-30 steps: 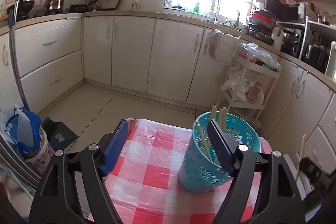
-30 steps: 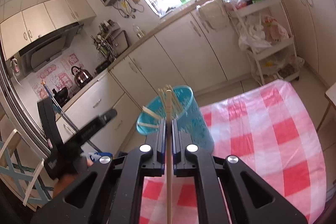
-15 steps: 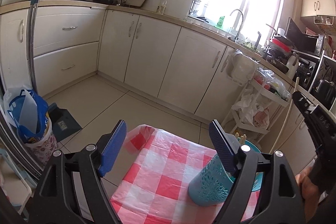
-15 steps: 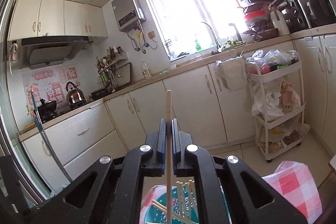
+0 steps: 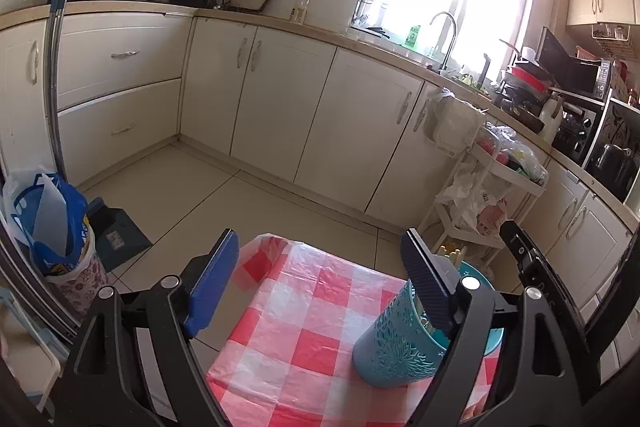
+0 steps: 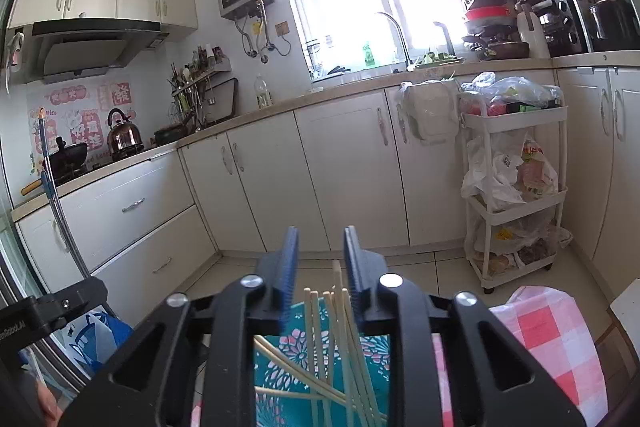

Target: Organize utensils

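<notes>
A teal perforated utensil holder stands on the red-and-white checked tablecloth, partly behind my left gripper's right finger. My left gripper is open and empty, to the left of and above the holder. In the right wrist view the holder is directly below my right gripper, which is open with a narrow gap. Several pale chopsticks stand and lean inside the holder, their tips just below the fingers. The right gripper body shows at the right edge of the left wrist view.
The small table's far edge drops to the tiled floor. A white rolling cart with bags stands by the cabinets on the right. A bin with a blue bag and a dustpan stand on the floor to the left.
My right gripper opened and let go of the chopstick it held; that chopstick now stands in the holder with the others. The left gripper stayed open, shifting slightly.
</notes>
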Demonstrator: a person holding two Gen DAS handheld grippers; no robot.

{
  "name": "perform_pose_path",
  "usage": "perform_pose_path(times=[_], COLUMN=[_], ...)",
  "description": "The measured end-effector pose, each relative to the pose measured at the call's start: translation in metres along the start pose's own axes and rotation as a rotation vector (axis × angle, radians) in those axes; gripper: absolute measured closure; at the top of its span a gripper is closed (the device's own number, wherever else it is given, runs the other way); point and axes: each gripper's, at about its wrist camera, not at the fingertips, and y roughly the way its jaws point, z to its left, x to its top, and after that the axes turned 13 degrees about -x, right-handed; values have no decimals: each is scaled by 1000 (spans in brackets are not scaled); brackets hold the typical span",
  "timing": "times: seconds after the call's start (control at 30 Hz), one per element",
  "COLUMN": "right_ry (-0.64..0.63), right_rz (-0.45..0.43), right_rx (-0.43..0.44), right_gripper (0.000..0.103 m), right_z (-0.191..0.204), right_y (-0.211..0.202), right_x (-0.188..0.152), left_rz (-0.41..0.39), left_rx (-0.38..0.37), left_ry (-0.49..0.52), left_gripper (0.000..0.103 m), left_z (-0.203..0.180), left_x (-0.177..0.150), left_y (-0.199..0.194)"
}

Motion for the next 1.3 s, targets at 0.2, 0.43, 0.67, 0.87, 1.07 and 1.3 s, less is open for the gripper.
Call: perform_pose_path(times=[0.2, 0.43, 0.67, 0.87, 1.07, 1.3], right_ry=[-4, -10, 12, 6, -12, -28], right_rz=[70, 185, 233, 240, 251, 252], right_rx=[-24, -98, -134, -136, -100, -77], right_gripper=[56, 33, 30, 15, 7, 7], right_z=[-16, -40, -46, -38, -24, -15], right_y=[-57, -127, -198, -269, -336, -420], right_x=[-14, -51, -65, -65, -53, -46], left_rz=[27, 119, 121, 141, 160, 205], left_rx=[1, 13, 37, 87, 38, 17], left_ry=[28, 67, 150, 188, 223, 232], left_gripper=[16, 11, 8, 8, 8, 8], left_z=[-5, -12, -29, -46, -69, -83], left_x=[-4, -33, -62, -84, -89, -98], left_y=[-5, -36, -111, -185, -259, -325])
